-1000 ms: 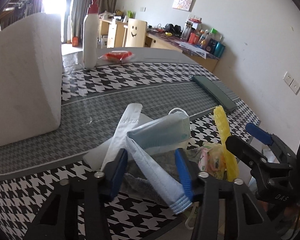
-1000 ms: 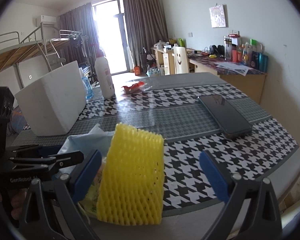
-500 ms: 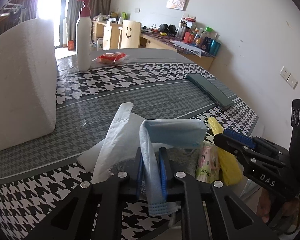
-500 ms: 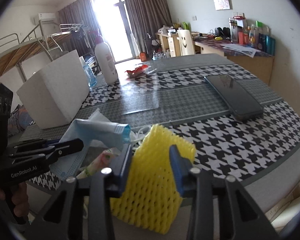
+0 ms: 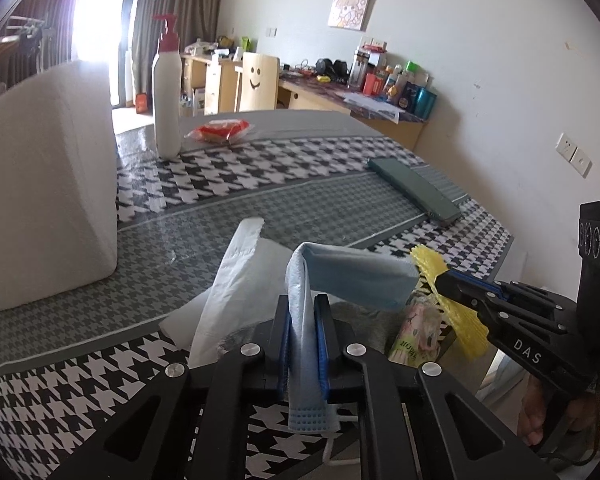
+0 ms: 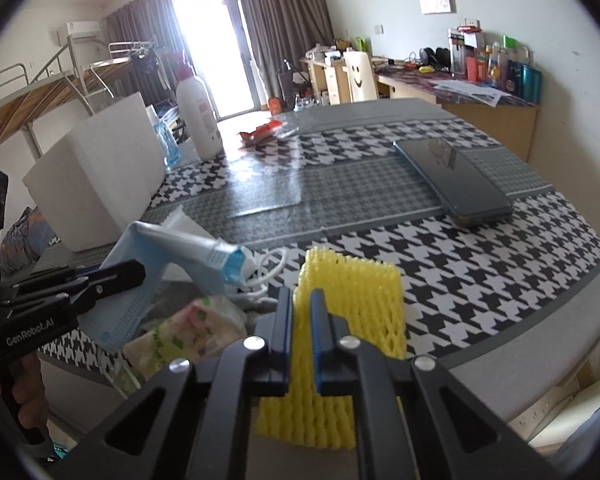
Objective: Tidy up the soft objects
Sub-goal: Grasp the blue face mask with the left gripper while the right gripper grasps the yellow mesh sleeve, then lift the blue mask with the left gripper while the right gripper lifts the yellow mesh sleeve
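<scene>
A blue face mask [image 5: 352, 276] is folded over between the pads of my left gripper [image 5: 303, 300], whose jaws are closing and press on it. From the right wrist the mask [image 6: 172, 248] hangs from the left gripper [image 6: 140, 270]. My right gripper [image 6: 301, 294] is shut on a yellow foam net [image 6: 360, 292], held upright just above the table's front edge. In the left wrist view that net [image 5: 452, 300] sits at the right gripper [image 5: 444, 280]. Between both lie a floral tissue pack [image 6: 192, 328], a grey cloth [image 5: 360, 312] and a white plastic bag [image 5: 228, 280].
A white foam block [image 5: 48, 208] stands at the left of the houndstooth table [image 5: 260, 176]. Behind it are a pump bottle [image 5: 167, 108] and a red packet [image 5: 220, 130]. A dark phone [image 6: 452, 176] lies at the right. The table's front edge [image 6: 500, 344] is close.
Both grippers went from open to shut: the left one closed on the blue mask, the right one on the yellow foam net, squeezing it narrower. Both objects are lifted slightly.
</scene>
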Tool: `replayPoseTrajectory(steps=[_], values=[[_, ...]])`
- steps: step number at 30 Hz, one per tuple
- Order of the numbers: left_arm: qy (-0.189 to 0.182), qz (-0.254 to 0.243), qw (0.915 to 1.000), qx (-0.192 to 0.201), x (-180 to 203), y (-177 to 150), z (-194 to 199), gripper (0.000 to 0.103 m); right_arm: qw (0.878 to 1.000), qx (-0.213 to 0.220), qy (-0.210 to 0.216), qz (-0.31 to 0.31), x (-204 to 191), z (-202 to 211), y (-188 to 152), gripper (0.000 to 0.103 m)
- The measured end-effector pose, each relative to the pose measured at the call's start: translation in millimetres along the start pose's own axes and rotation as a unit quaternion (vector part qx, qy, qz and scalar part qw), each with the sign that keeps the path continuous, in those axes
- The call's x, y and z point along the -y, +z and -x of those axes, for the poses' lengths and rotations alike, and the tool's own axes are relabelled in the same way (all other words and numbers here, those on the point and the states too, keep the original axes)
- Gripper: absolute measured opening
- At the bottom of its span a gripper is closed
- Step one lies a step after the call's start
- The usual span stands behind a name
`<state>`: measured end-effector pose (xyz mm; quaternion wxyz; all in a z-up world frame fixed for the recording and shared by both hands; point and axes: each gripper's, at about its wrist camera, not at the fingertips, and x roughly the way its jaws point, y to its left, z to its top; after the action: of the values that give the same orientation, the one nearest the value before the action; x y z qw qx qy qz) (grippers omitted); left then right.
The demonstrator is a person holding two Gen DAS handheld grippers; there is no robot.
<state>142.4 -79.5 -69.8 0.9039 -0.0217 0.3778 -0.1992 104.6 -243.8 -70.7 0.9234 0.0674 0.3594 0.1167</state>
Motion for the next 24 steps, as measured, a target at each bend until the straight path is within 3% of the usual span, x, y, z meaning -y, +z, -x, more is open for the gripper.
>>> replayPoseTrajectory(steps=[24], values=[[0.012, -0.005, 0.9955, 0.094, -3.4, 19.1, 58.8, 0.012, 0.997, 0.080, 0.009, 0.012, -15.6, 41.3, 28.5, 0.007]])
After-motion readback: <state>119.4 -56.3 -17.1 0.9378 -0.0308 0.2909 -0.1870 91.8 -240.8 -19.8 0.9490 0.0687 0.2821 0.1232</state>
